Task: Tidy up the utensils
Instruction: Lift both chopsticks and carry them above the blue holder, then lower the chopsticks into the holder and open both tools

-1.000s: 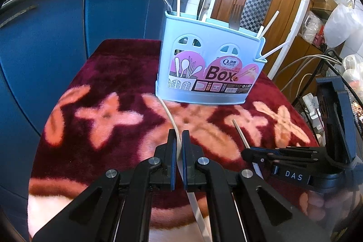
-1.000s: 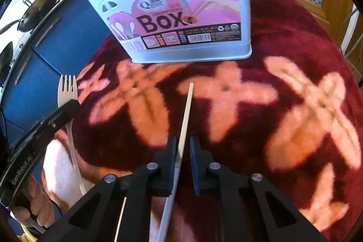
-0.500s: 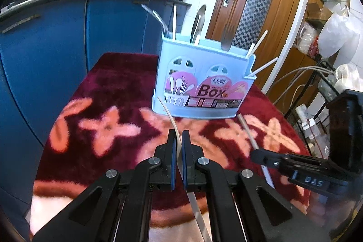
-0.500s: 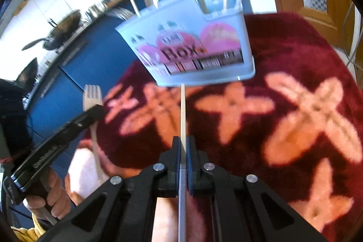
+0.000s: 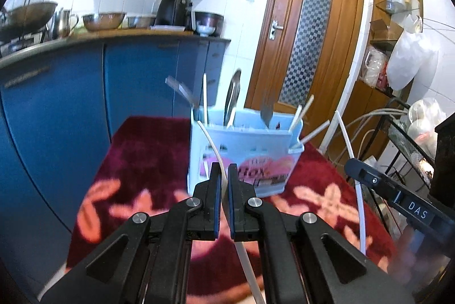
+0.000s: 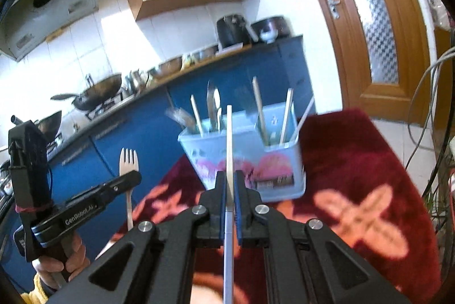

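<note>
Above the cloth (image 5: 148,150), both utensils, apparently higher.

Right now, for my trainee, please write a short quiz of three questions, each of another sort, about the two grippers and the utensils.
1. True or false: the left gripper is shut on a fork.
2. What does the right gripper hold? A a spoon; B a chopstick; C nothing.
3. Fill in: the blue utensil box stands on the red ____ cloth.

Key: 1 true. 2 B. 3 flowered.
</note>
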### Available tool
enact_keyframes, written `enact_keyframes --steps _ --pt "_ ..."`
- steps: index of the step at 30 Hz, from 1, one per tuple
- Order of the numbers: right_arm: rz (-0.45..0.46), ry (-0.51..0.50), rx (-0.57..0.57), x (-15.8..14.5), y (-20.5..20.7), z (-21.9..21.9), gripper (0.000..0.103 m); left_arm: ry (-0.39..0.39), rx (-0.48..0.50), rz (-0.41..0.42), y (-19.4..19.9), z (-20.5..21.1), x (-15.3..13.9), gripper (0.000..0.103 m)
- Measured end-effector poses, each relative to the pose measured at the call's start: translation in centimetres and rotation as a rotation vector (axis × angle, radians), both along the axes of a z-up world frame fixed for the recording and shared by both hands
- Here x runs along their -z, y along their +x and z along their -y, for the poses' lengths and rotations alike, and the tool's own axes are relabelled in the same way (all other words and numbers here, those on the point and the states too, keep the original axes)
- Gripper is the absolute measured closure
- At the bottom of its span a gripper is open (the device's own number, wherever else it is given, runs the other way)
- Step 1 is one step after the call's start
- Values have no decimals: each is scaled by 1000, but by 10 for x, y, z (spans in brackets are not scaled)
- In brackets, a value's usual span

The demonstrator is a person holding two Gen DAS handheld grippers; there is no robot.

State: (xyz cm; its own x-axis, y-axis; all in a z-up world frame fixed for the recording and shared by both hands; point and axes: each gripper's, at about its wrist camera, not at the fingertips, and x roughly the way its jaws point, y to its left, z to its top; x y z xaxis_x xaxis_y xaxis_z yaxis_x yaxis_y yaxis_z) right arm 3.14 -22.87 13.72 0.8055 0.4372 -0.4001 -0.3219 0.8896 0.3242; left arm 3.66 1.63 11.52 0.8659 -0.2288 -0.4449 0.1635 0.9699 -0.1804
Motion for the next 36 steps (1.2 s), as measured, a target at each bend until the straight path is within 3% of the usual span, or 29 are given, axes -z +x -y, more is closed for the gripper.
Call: enact_keyframes --steps 11,28,36 --pt "81 55 87 -20 49 12 96 59 -52 153 45 3 -38 101" --pt "189 -12 154 -23 106 6 96 94 -184 267 136 0 -73 101" --pt "234 -1 176 -17 129 2 96 148 -252 305 171 7 -64 101"
